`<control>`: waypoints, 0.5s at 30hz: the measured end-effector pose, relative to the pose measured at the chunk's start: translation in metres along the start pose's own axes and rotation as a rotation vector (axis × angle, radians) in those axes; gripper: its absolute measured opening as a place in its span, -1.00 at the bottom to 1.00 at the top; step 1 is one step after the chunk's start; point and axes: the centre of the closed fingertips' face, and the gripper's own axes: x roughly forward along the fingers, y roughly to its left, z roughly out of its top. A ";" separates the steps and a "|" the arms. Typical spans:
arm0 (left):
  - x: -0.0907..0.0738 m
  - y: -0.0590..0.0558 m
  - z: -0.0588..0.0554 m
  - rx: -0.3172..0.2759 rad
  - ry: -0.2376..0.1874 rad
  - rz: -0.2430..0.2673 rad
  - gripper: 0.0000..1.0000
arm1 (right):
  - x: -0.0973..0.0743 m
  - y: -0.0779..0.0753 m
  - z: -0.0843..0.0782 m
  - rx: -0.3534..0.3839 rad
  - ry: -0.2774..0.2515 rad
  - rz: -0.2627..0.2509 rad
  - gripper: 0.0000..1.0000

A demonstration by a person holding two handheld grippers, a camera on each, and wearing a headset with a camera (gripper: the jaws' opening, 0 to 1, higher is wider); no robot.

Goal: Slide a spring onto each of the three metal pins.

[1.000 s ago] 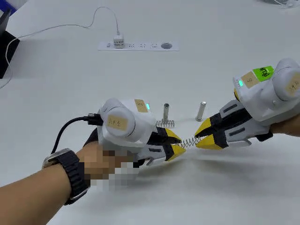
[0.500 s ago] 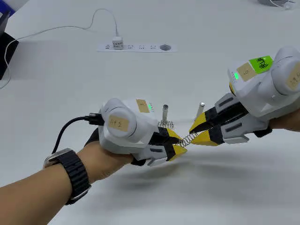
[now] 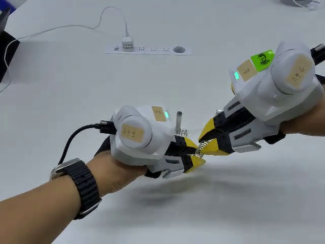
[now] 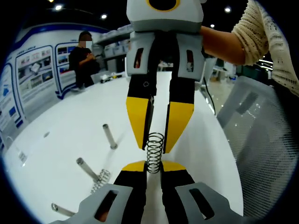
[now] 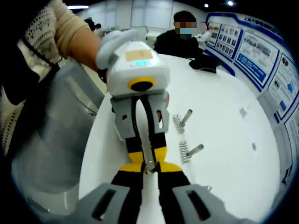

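A short metal spring (image 3: 201, 149) hangs between both grippers above the white table. My left gripper (image 3: 196, 160) is shut on its near end, seen in the left gripper view as yellow tips (image 4: 147, 166) pinching the spring (image 4: 154, 149). My right gripper (image 3: 207, 144) faces it nose to nose, shut on the other end (image 5: 150, 165). One upright pin (image 3: 179, 122) stands just behind the left gripper with a second spring (image 3: 182, 133) at its foot. The left gripper view has three pins (image 4: 110, 136) (image 4: 88, 169) (image 4: 60, 210).
A white power strip (image 3: 150, 50) with a plugged charger and cable lies at the far side of the table. A black cable (image 3: 76, 137) runs from the left gripper. A person (image 5: 187, 35) sits across the table; a mesh chair (image 4: 261, 140) stands at its edge.
My right gripper has moved left and closer to the left gripper, so the spring between them is shorter. It now covers the right-hand pin. The left gripper has barely shifted.
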 end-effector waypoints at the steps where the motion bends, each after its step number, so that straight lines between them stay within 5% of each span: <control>1: 0.000 0.001 0.001 -0.001 -0.002 0.003 -0.79 | 0.000 0.000 -0.001 0.000 0.005 0.000 -0.71; 15: -0.002 0.004 0.004 -0.003 -0.009 0.020 -0.78 | 0.000 -0.005 -0.006 0.033 0.044 -0.014 -0.76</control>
